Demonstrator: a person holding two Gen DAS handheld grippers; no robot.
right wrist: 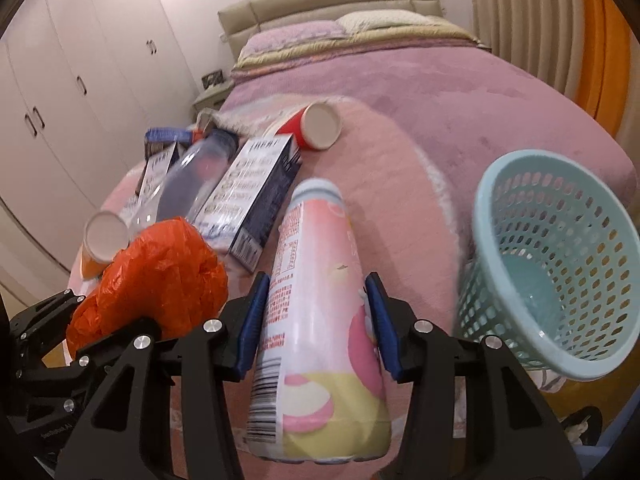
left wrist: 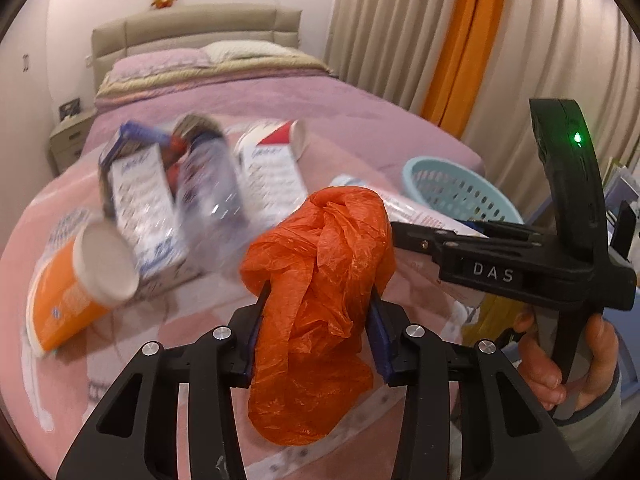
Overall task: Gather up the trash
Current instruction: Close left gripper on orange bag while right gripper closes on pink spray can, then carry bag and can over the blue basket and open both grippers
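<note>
Pink bedding covers the bed (right wrist: pixel 400 92), with a beige headboard at the top of both views and white wardrobes in the upper left of the right wrist view. Left hand-held gripper (left wrist: pixel 316 336) is clamped on a crumpled orange plastic bag (left wrist: pixel 316 280) at frame centre. Right hand-held gripper (right wrist: pixel 316 320) grips a pink-and-white bottle (right wrist: pixel 316 300) whose small printed text and barcode are not legible. "DAS" reads on the right gripper's body at right in the left view. Blurred cartons (right wrist: pixel 256 196), a clear bottle (right wrist: pixel 188 184) and paper cups (right wrist: pixel 316 126) lie mid-left; the teal perforated basket (right wrist: pixel 560 272) sits at right.
</note>
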